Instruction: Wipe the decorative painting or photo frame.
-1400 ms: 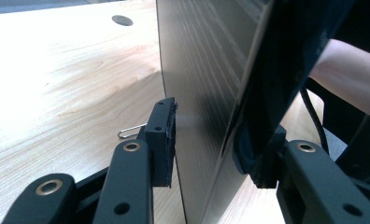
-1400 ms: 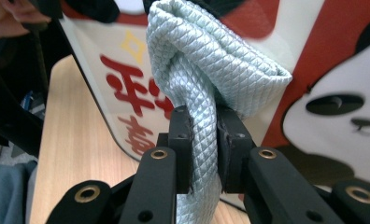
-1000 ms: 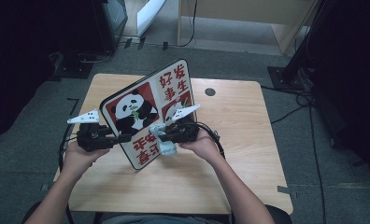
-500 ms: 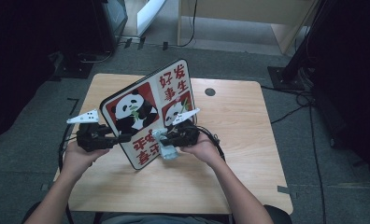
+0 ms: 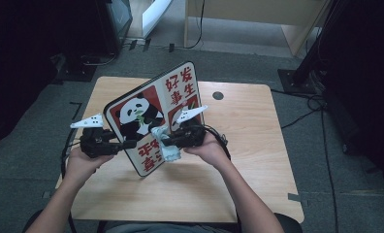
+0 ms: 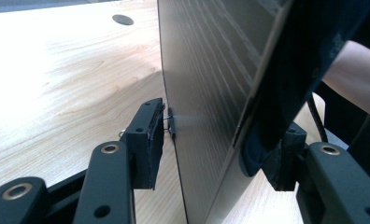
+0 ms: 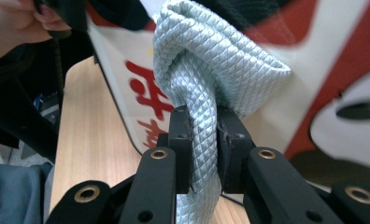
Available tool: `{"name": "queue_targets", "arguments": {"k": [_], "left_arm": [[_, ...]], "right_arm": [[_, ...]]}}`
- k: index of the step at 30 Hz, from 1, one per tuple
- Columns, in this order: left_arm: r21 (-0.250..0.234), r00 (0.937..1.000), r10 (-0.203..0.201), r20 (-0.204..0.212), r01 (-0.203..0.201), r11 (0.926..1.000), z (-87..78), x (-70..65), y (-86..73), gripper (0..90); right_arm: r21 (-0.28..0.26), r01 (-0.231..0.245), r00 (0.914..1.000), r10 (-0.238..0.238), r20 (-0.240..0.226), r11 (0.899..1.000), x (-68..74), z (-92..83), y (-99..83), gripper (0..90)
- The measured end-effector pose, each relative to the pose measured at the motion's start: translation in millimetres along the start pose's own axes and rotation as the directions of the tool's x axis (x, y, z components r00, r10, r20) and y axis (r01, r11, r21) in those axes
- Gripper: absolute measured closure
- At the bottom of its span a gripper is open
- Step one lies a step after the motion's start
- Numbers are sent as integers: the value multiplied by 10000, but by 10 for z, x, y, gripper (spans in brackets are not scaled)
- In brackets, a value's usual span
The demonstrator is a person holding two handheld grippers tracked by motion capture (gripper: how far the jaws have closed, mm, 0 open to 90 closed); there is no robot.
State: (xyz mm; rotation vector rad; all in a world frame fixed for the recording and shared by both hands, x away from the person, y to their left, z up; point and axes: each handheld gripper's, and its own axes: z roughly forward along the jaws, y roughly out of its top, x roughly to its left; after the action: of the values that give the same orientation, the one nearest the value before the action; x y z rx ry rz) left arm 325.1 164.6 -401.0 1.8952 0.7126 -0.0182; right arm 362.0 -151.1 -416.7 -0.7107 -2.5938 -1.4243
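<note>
Your right claw [image 7: 204, 135] is clamped on a pale blue-green cloth [image 7: 206, 79]; in the right gripper view its quilted diamond weave bunches into a thick twist between the black pads and folds over above them. The cloth presses against the printed face of the panda board [image 5: 153, 116], near its lower edge, in the high view.

The board is a thin, flat panel with rounded corners, tilted up on the bench [image 5: 258, 160] between your hands. Its face is glossy red and white with a black-and-white panda and red characters; its back, in the left gripper view, is a dull grey with a fine wood-like grain.

Your left claw [image 6: 216, 149] straddles the board's edge with its jaws apart, having just been opening; one pad stands just off the grey back, and a small metal clip sits there. The other pad is partly hidden by a dark fold, so contact on that side is hard to judge. The bench is light wood with a round hole [image 5: 217, 95] at the far side.
</note>
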Motion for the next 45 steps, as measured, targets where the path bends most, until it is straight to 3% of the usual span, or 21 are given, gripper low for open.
{"name": "queue_targets", "arguments": {"k": [12,21,29,35,45], "left_arm": [[-200,10000,56,-71,-58,9998,-18,-26,8,491],[-111,9999,-104,67,105,9999,-25,-30,19,528],[-91,10000,-77,30,77,9999,-35,-26,16,530],[-13,10000,-45,57,46,10000,-42,-27,20,553],[-64,9999,-92,41,93,9999,-47,-32,22,562]], "right_arm": [[-664,519,9986,-522,-27,9964,160,-195,441,786],[-907,1158,9933,-1158,49,9891,289,-346,915,785],[-1003,1554,9878,-1551,111,9827,413,-381,1284,784],[-997,1630,9866,-1629,90,9816,458,-331,1375,783],[-903,1584,9873,-1591,-5,9832,447,-230,1325,784]]}}
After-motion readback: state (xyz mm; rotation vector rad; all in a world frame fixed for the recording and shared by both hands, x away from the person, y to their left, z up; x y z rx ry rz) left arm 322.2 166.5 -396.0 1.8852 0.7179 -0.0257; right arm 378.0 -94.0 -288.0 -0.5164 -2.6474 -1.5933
